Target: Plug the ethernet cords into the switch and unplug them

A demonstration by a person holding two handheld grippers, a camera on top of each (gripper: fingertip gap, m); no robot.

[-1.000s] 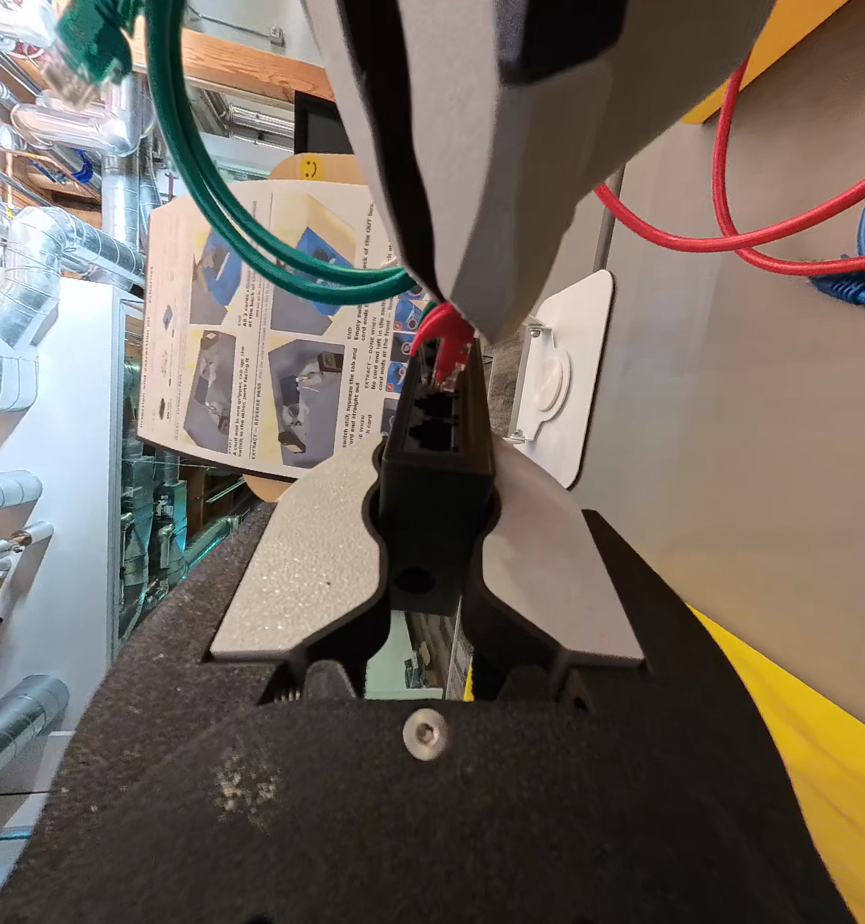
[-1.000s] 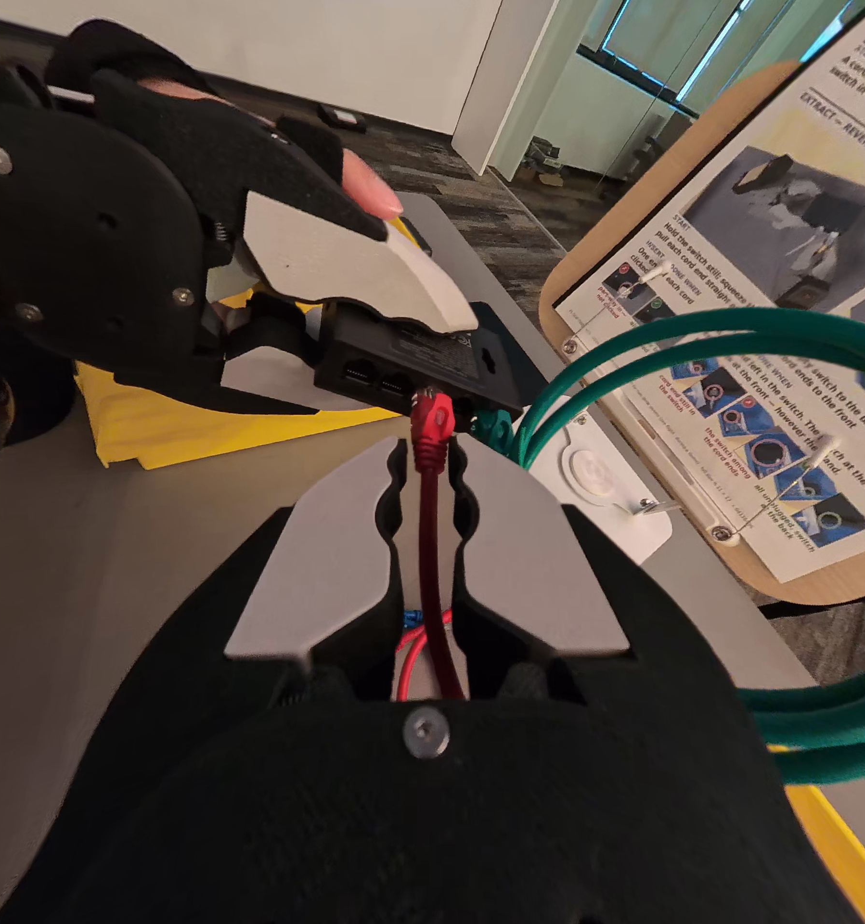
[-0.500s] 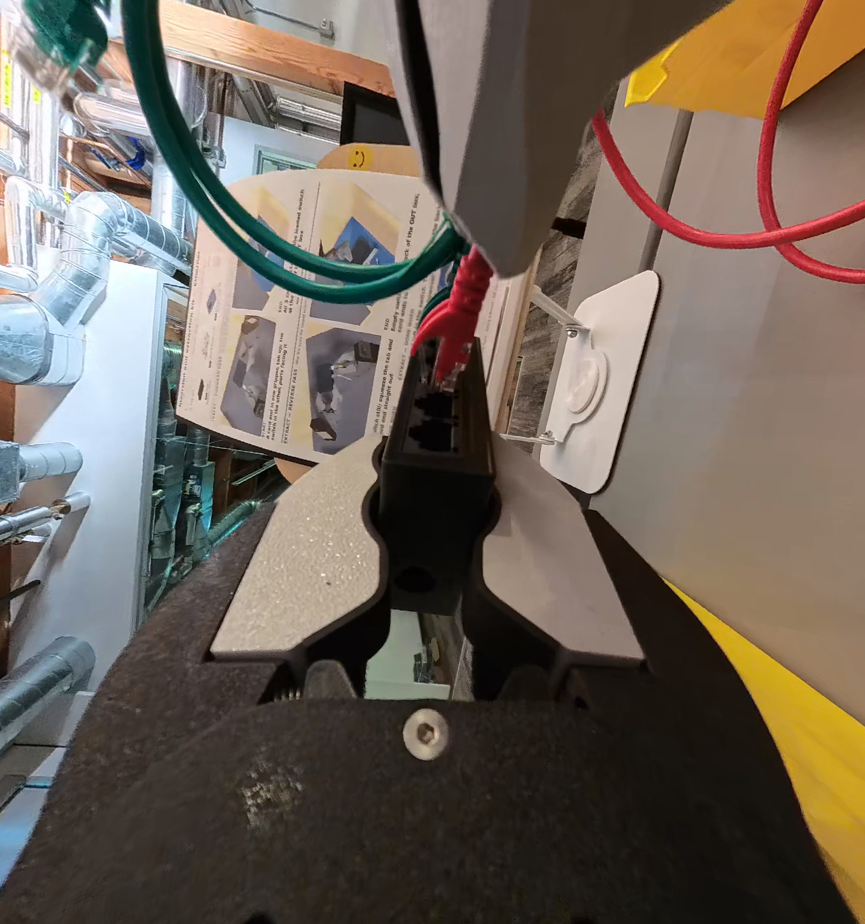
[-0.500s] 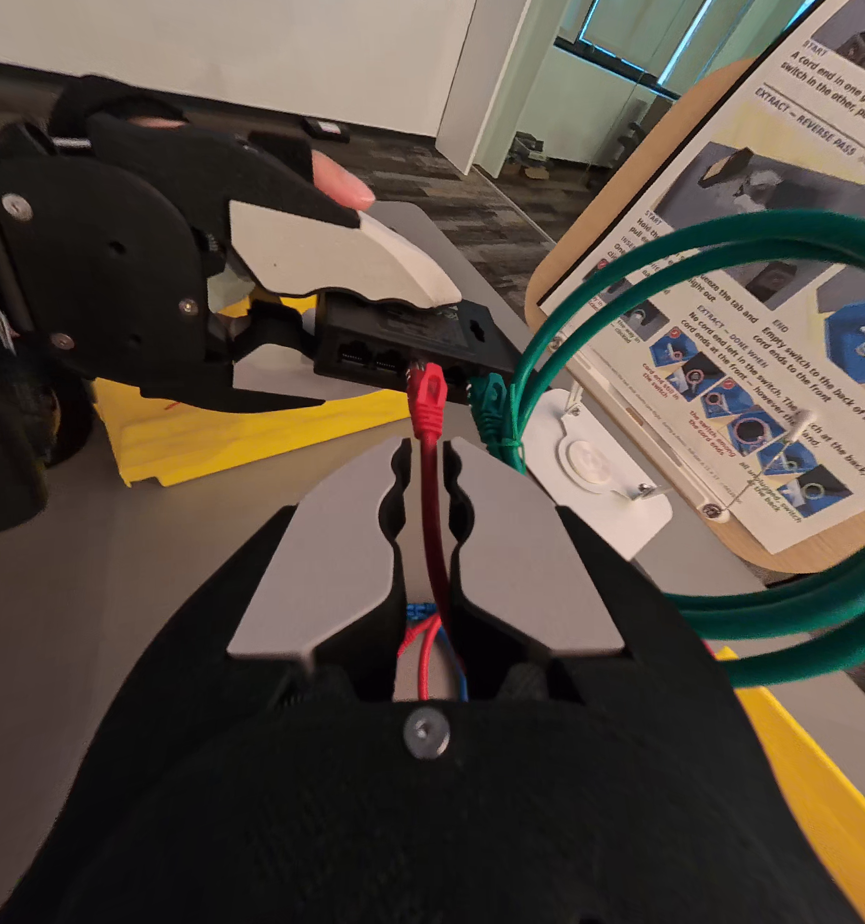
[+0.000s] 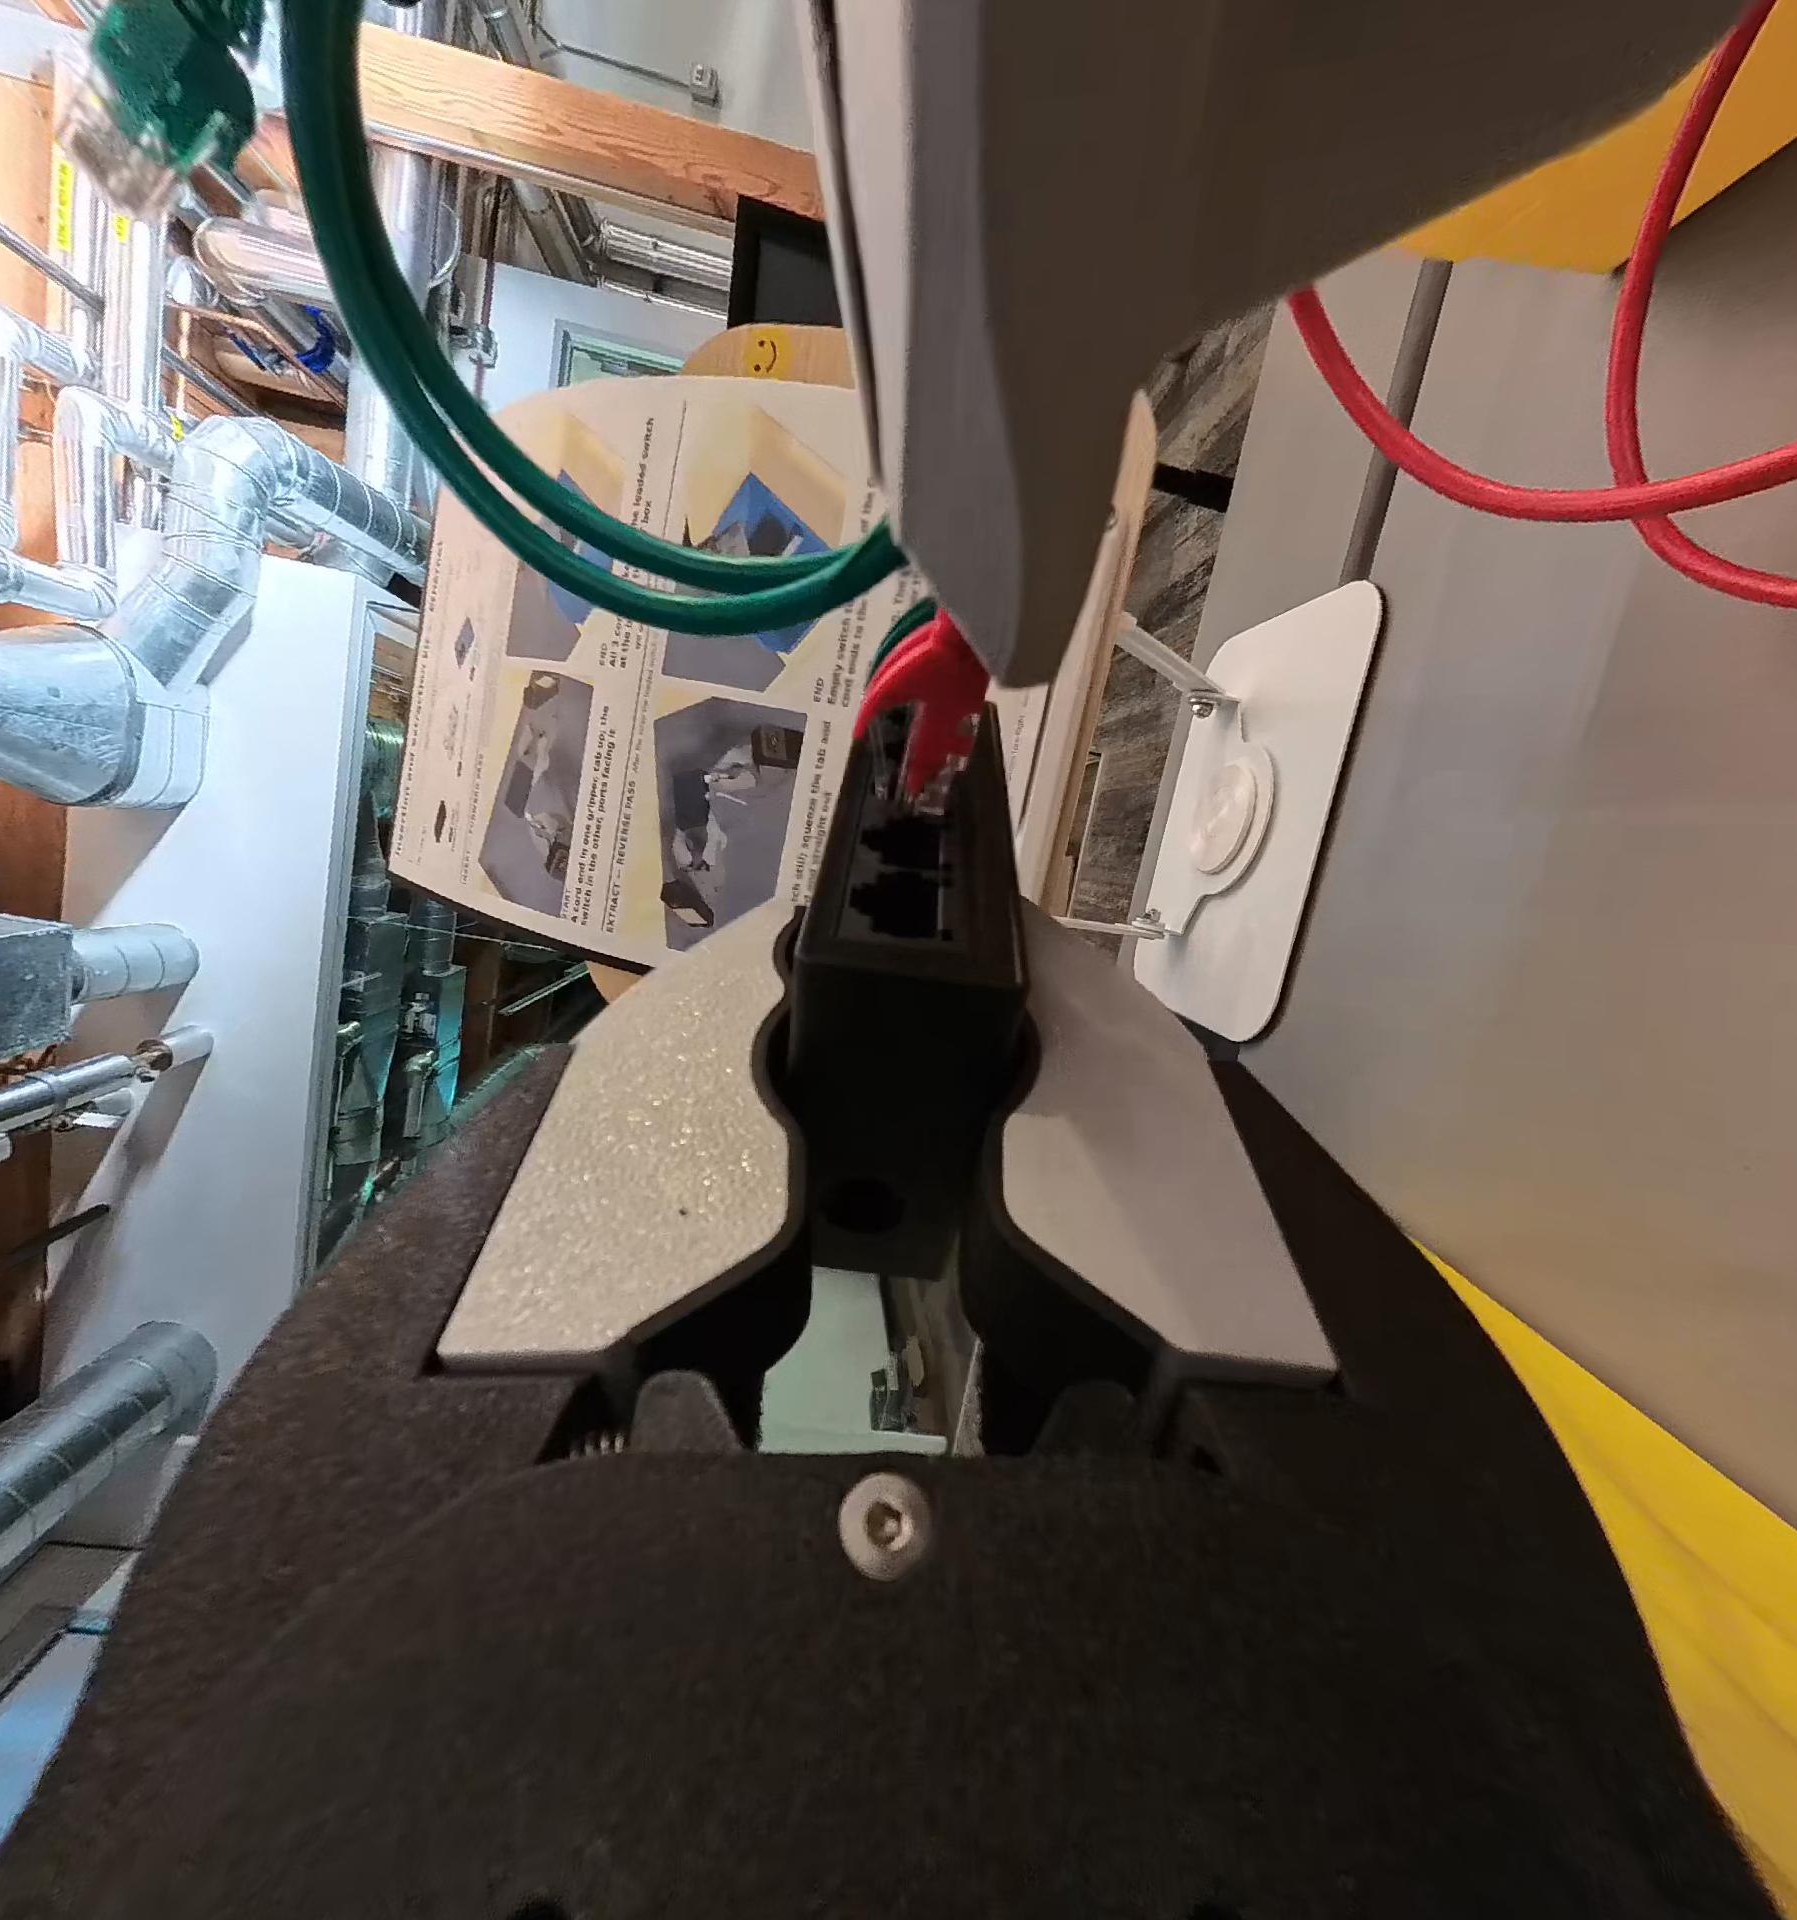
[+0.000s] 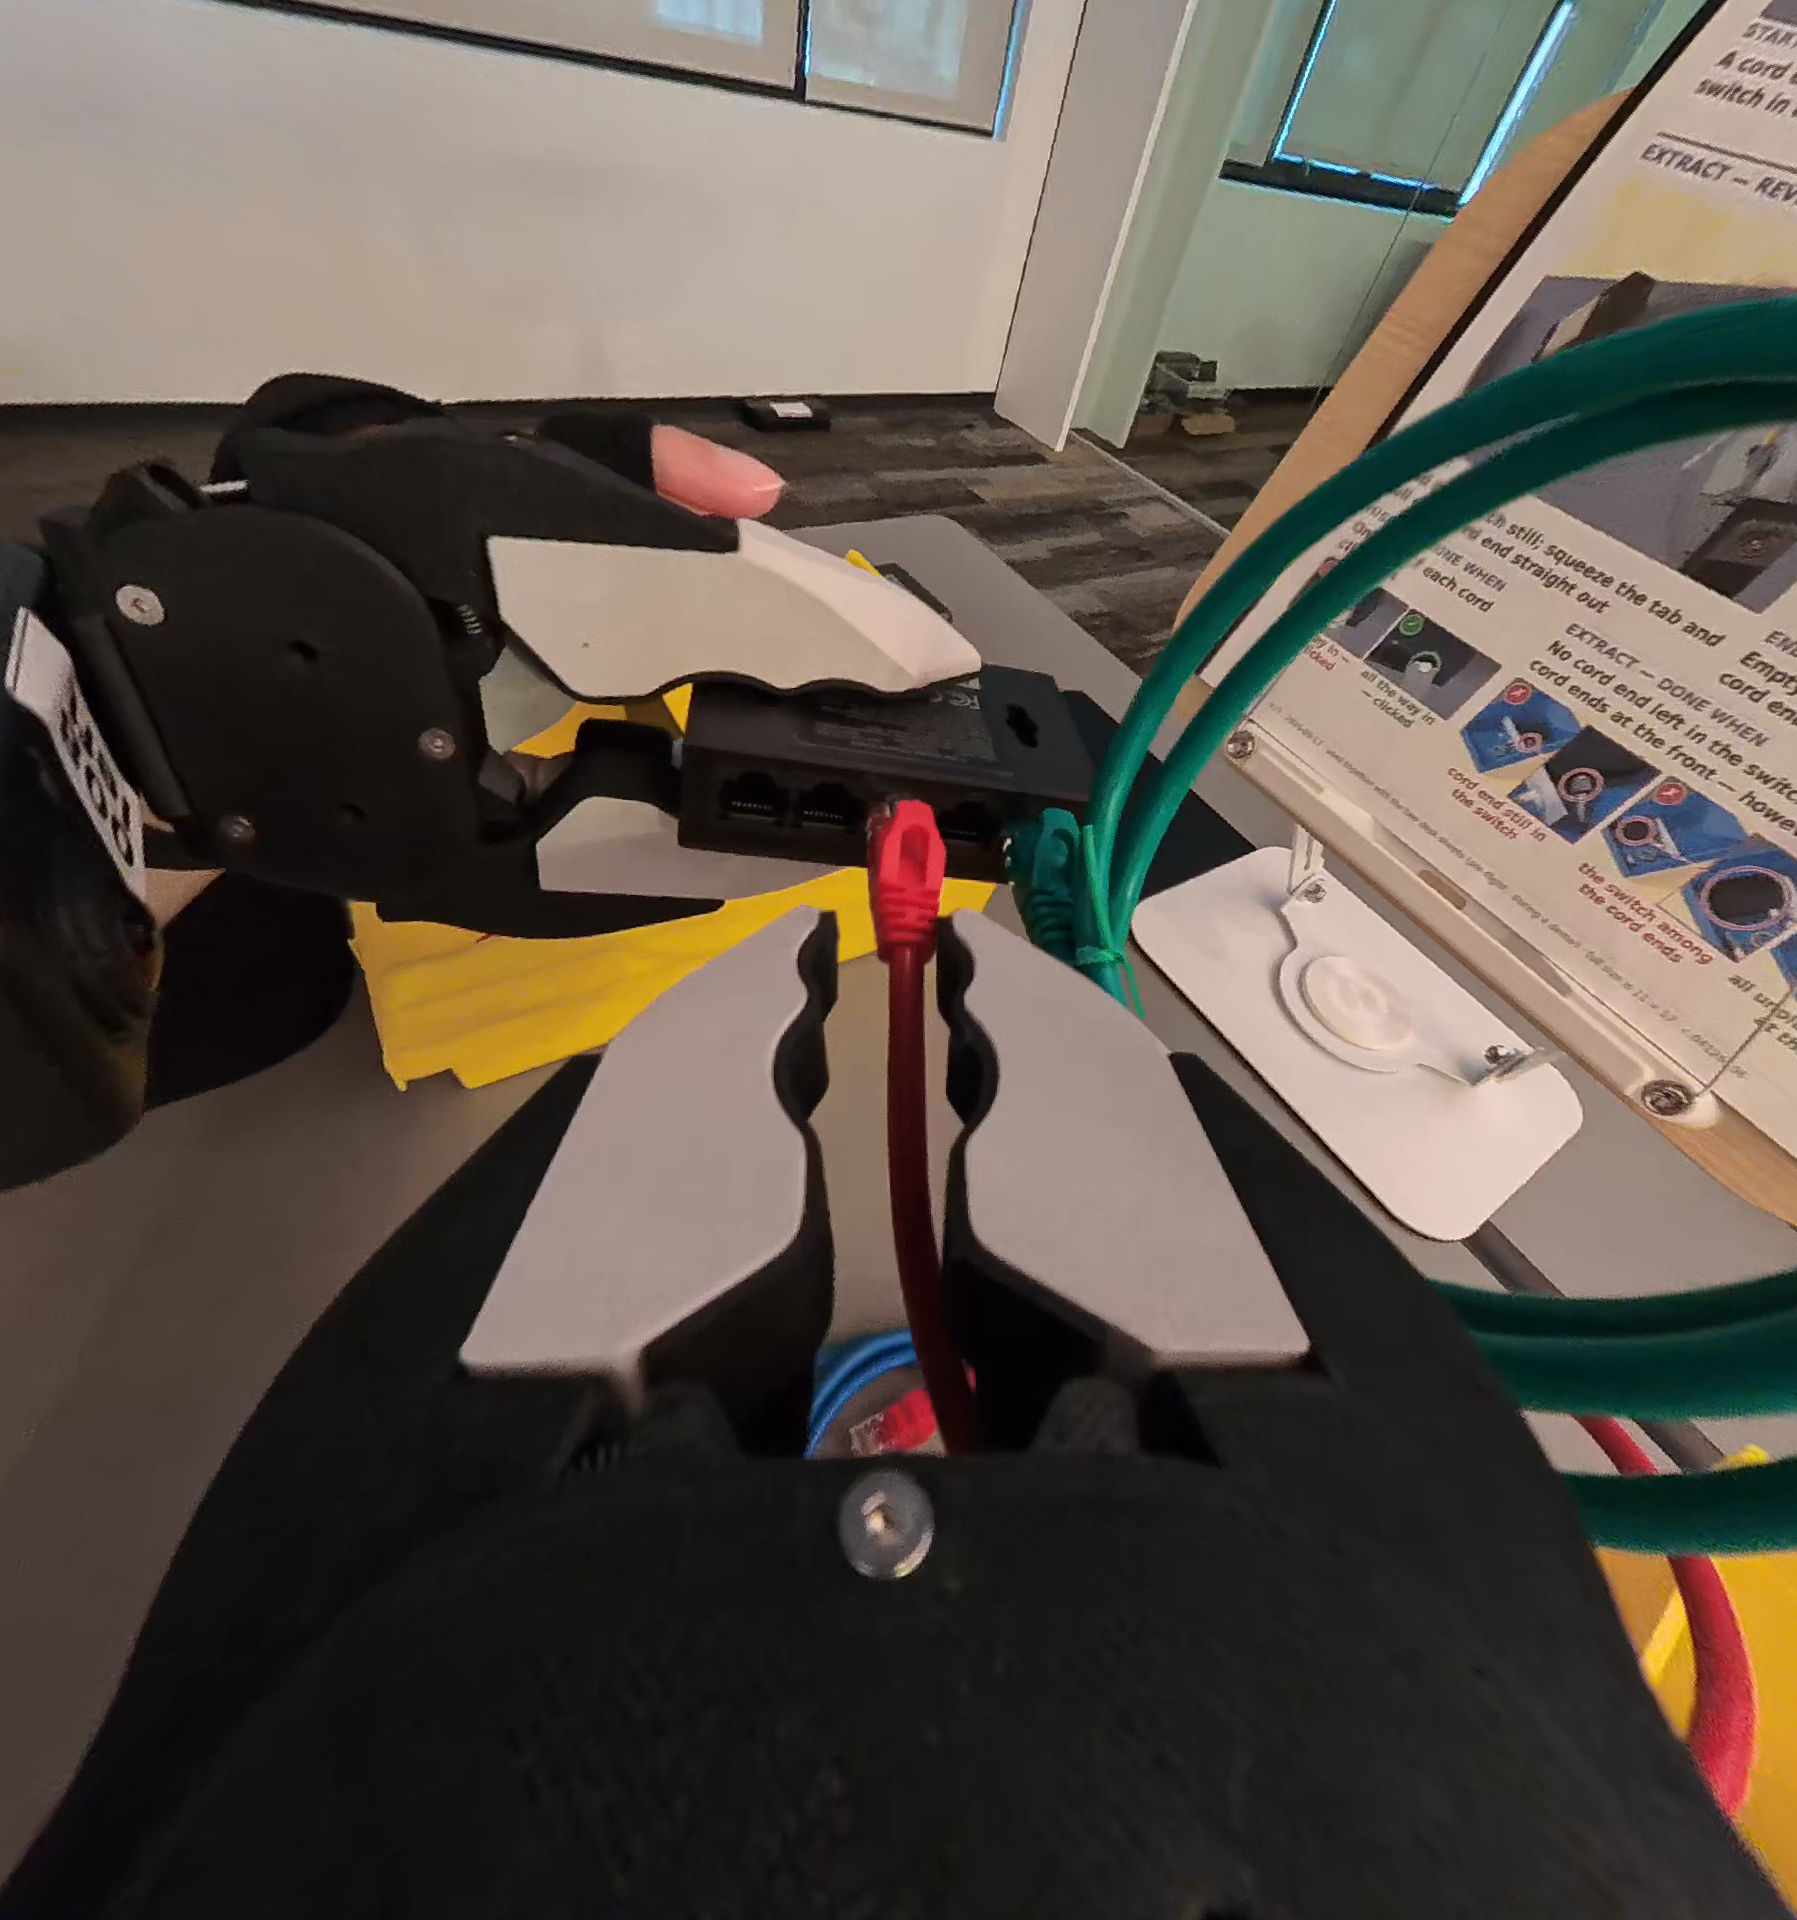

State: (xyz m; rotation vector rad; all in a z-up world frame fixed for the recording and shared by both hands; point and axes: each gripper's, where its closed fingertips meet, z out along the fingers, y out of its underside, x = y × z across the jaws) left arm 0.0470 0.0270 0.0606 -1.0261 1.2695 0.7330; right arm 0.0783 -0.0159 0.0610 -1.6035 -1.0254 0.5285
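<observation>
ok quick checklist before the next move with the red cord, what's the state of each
1. Left gripper shut on the black switch: ok.
2. Red cord runs between the right gripper fingers: ok; the grip is not tight, gaps show beside the cord.
3. Red plug at a switch port: ok; fully seated or clicked: cannot tell.
4. Green plug at the end port beside it: ok.
5. Two ports on the left gripper's side empty: ok.
6. Green cord loops hang close to the right gripper: not ok.

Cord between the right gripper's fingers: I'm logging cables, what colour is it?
Red cord, clearest in the right wrist view.
</observation>
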